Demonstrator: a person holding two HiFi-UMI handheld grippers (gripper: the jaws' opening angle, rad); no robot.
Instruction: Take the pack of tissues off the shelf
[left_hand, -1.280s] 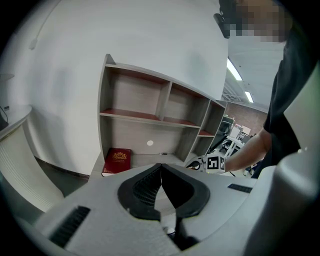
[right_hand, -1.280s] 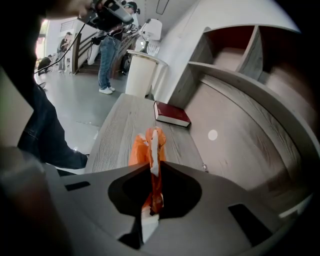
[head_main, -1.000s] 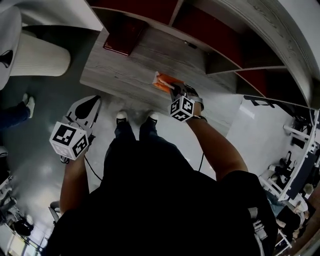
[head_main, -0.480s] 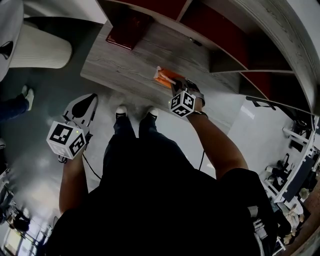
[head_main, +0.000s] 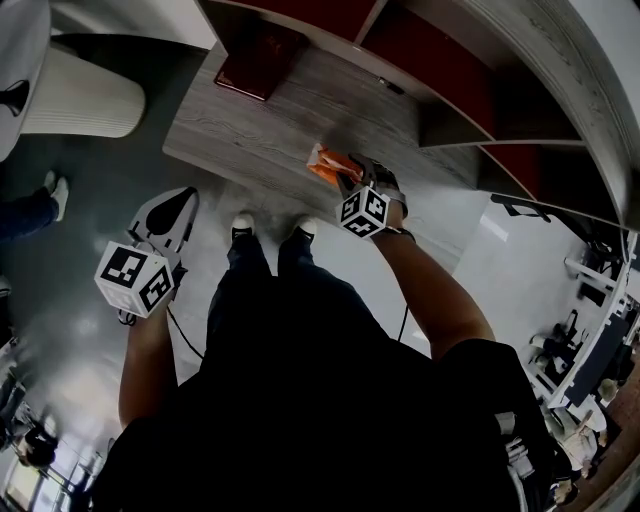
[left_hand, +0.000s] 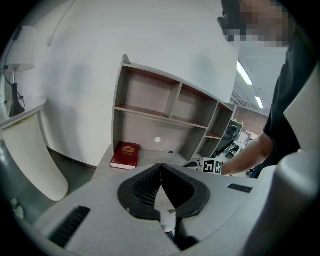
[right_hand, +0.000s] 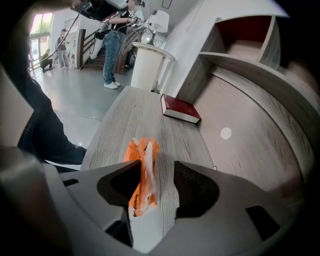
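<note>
An orange pack of tissues (head_main: 325, 163) stands on its edge on the grey wooden desk (head_main: 250, 130), near the front edge. My right gripper (head_main: 350, 172) reaches over the desk edge to it. In the right gripper view the pack (right_hand: 142, 170) is between the jaws of the right gripper (right_hand: 156, 167). These jaws are opening: the pack leans on the left jaw and a gap shows before the right one. My left gripper (head_main: 172, 205) hangs low at my left side over the floor. In its own view the left gripper (left_hand: 161, 166) has its jaws together, with nothing in them.
A dark red book (head_main: 255, 62) lies at the desk's far left corner, under the shelf unit (left_hand: 165, 107) with several bare compartments. A white ribbed stand (head_main: 80, 100) is left of the desk. People (right_hand: 112, 45) stand far off on the floor.
The right gripper has stayed at the tissue pack on the desk and shifted only slightly. The left gripper has hardly moved.
</note>
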